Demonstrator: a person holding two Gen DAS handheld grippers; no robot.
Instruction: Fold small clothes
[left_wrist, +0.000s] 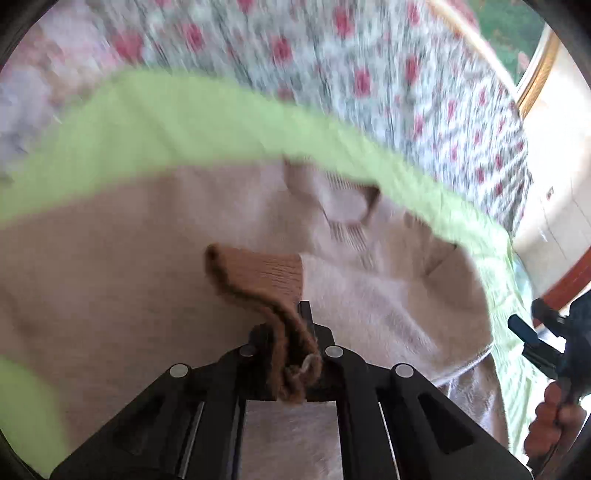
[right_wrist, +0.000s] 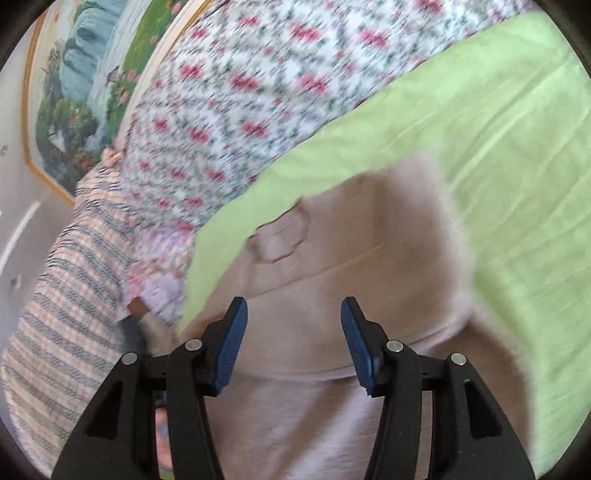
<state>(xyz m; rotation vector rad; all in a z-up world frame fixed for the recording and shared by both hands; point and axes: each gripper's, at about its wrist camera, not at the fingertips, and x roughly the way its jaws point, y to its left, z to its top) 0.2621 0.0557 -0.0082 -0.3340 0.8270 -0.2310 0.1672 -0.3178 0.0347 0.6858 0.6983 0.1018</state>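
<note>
A small beige sweater (left_wrist: 110, 280) lies spread on a light green sheet (left_wrist: 177, 125). My left gripper (left_wrist: 291, 343) is shut on the sweater's brown ribbed cuff (left_wrist: 269, 273) and holds the sleeve over the body. The neck opening (left_wrist: 343, 199) lies beyond it. In the right wrist view the sweater (right_wrist: 332, 266) fills the middle. My right gripper (right_wrist: 293, 325) is open and empty just above it, blue pads (right_wrist: 232, 343) apart. The right gripper also shows in the left wrist view (left_wrist: 532, 339) at the right edge.
A floral cover (right_wrist: 240, 92) lies beyond the green sheet (right_wrist: 498, 147). A striped plaid cloth (right_wrist: 62, 295) sits at the left. A framed landscape picture (right_wrist: 81, 74) hangs on the wall. A wooden edge (left_wrist: 569, 277) shows at the right.
</note>
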